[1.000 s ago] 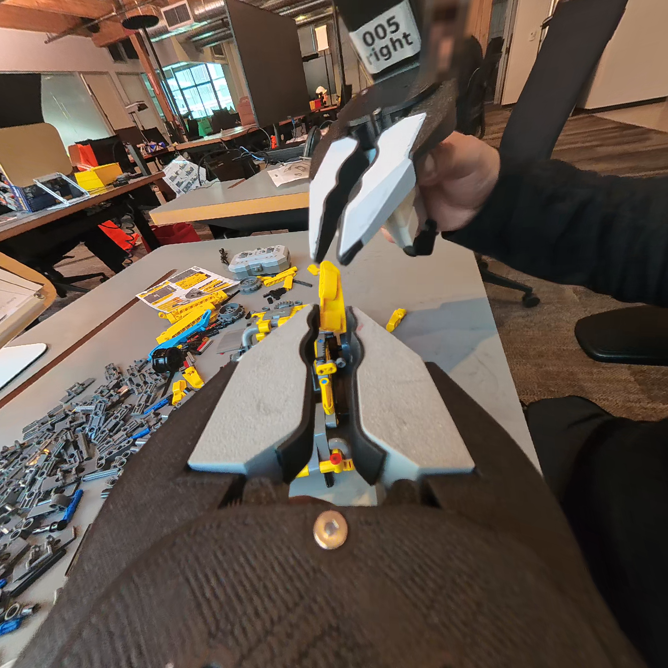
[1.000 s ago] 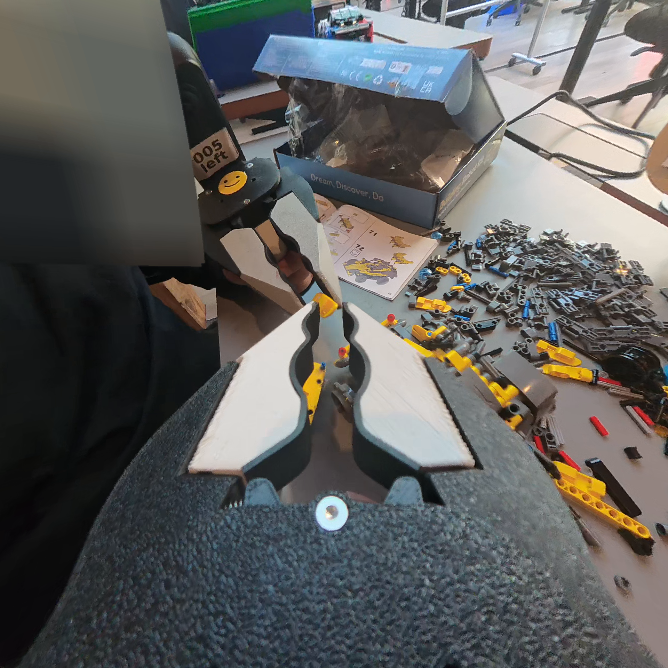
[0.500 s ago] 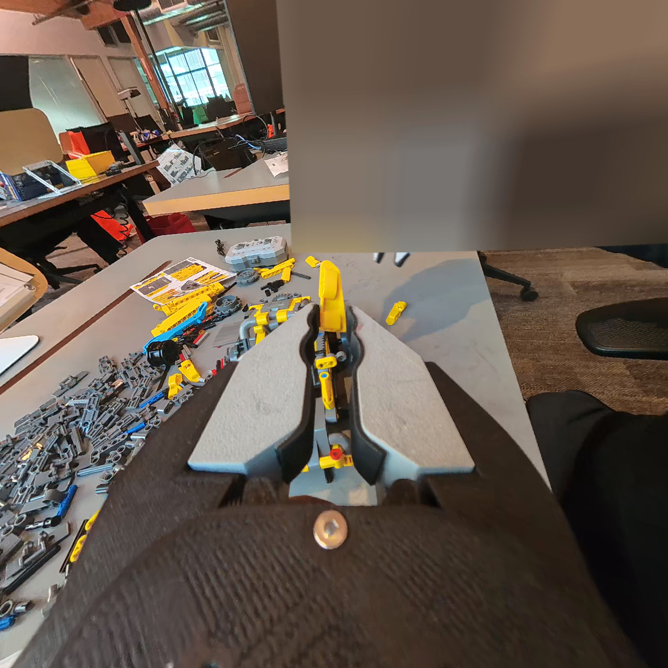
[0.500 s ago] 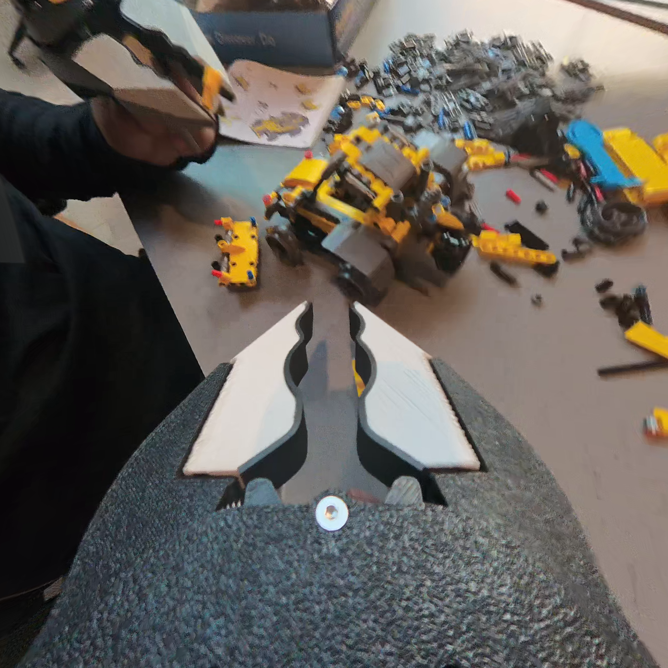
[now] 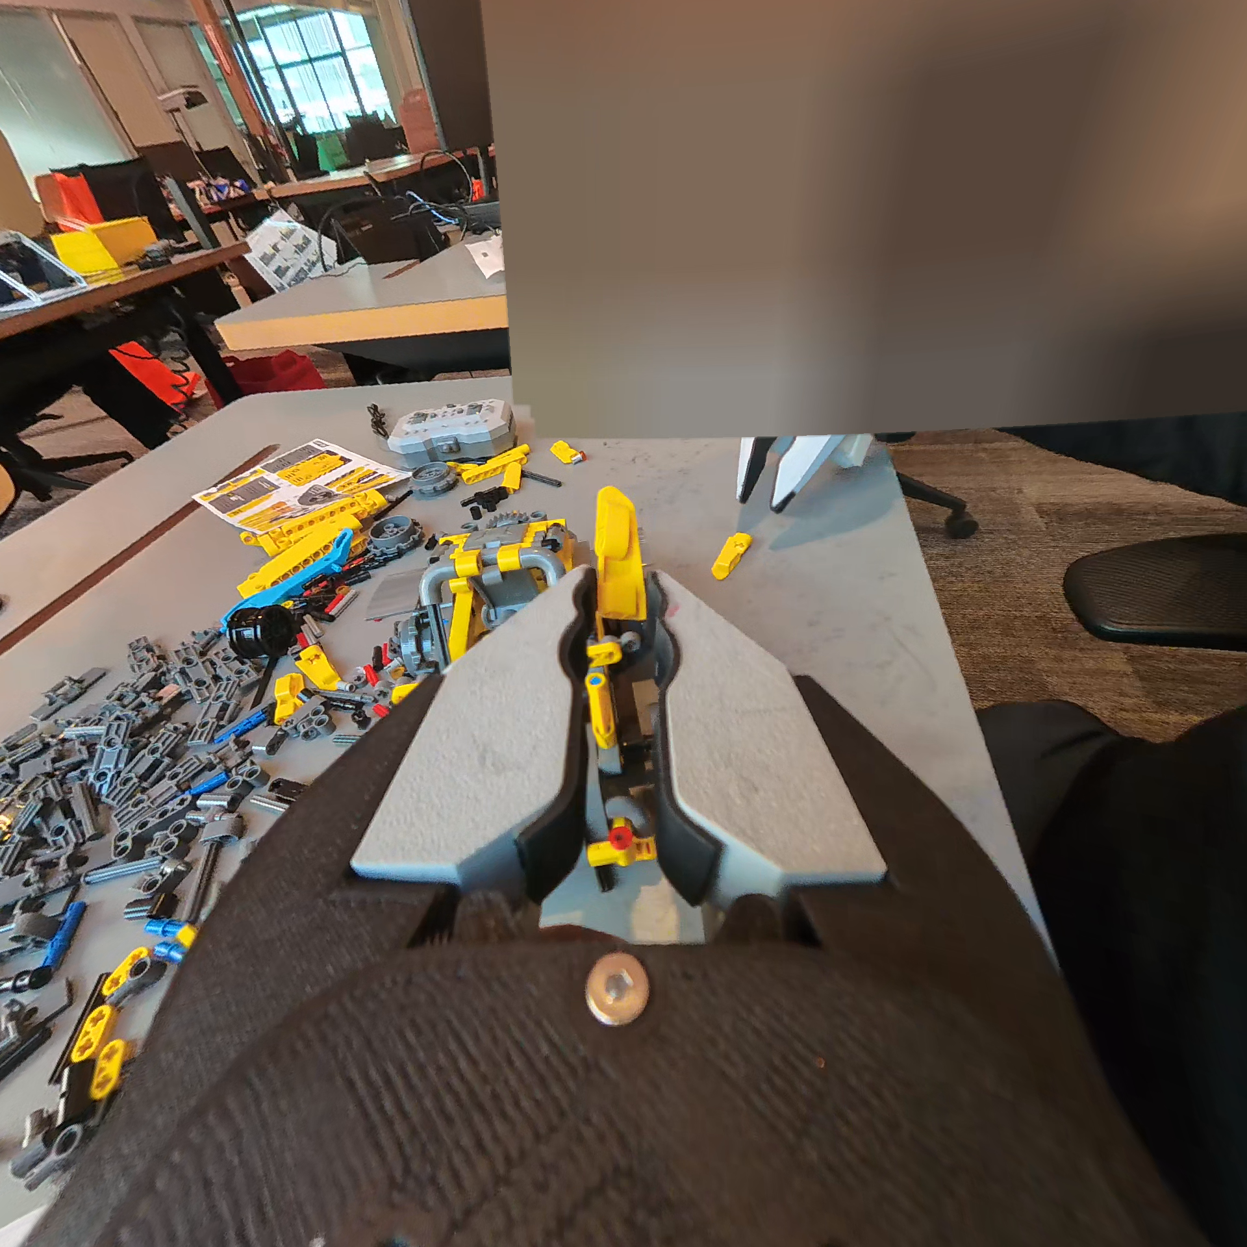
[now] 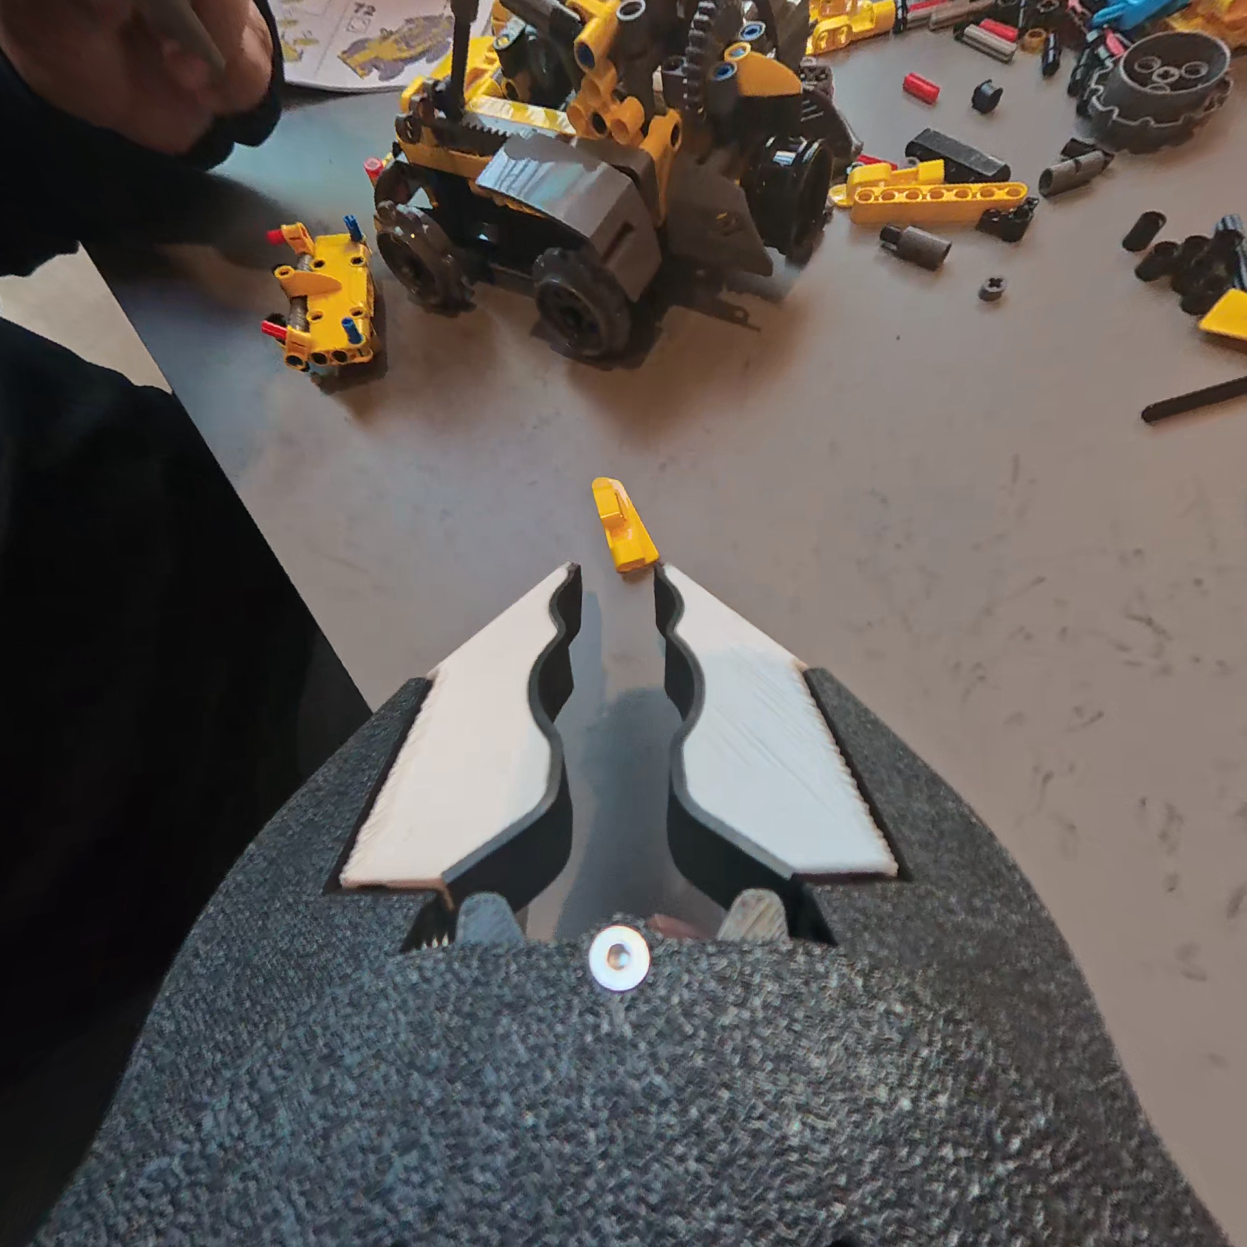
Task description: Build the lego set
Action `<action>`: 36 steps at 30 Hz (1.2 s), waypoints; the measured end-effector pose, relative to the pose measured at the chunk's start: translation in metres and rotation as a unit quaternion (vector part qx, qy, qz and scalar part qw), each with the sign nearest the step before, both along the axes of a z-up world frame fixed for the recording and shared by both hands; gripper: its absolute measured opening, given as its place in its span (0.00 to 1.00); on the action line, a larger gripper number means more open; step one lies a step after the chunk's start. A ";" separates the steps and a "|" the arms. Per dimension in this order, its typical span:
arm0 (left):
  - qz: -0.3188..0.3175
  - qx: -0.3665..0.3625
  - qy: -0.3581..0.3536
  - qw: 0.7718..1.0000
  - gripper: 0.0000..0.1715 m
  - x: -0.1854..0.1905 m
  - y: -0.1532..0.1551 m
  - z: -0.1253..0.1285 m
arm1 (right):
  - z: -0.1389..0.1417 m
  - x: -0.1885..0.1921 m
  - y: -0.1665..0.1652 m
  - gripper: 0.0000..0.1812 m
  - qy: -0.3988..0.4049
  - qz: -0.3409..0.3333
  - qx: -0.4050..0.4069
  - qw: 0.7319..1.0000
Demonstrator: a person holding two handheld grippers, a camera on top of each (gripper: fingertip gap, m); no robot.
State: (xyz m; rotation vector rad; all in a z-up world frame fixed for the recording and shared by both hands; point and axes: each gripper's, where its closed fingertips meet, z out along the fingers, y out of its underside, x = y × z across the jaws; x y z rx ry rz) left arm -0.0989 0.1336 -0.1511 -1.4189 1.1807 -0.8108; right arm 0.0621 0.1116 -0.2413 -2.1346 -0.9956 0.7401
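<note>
Just ahead of the right claw (image 6: 617, 570), whose jaws are standing spread and empty, a small yellow piece (image 6: 624, 526) is lying on the counter (image 6: 911, 540), well short of the yellow vehicle model (image 6: 594, 182). A straight, low advance should be centring it between the tips before squeezing. Nearer the model, the left claw (image 5: 617, 594) is pinching a yellow-and-black assembly (image 5: 617, 560).

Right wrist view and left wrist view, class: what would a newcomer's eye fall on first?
The yellow and grey toy vehicle, part-built, stands at the top of the right wrist view. A small yellow piece lies just beyond the open right claw. The left claw is shut on a yellow and grey brick assembly.
</note>
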 end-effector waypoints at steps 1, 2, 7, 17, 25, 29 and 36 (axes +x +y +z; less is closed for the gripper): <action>0.002 0.003 0.002 1.000 0.06 0.000 0.001 0.000 | -0.002 0.000 0.001 0.12 -0.004 0.003 0.001 1.000; 0.003 0.006 0.004 1.000 0.06 0.000 0.002 -0.001 | -0.003 -0.001 0.001 0.12 -0.008 0.006 0.002 1.000; 0.005 0.007 0.014 1.000 0.06 0.000 0.003 -0.006 | -0.010 -0.005 0.007 0.12 -0.023 0.015 0.003 1.000; 0.014 0.046 0.075 0.996 0.06 0.003 0.000 -0.021 | -0.005 -0.016 0.011 0.12 -0.027 0.023 0.008 0.999; 0.002 0.014 0.091 0.996 0.06 0.008 -0.008 -0.029 | 0.005 -0.025 0.008 0.12 -0.025 0.029 0.012 0.999; -0.005 -0.005 0.079 0.997 0.06 0.008 -0.010 -0.026 | 0.022 -0.042 0.004 0.12 0.009 0.043 0.023 0.999; -0.010 -0.008 0.095 0.995 0.06 0.012 -0.010 -0.036 | 0.054 -0.081 -0.004 0.12 0.108 0.077 0.042 0.990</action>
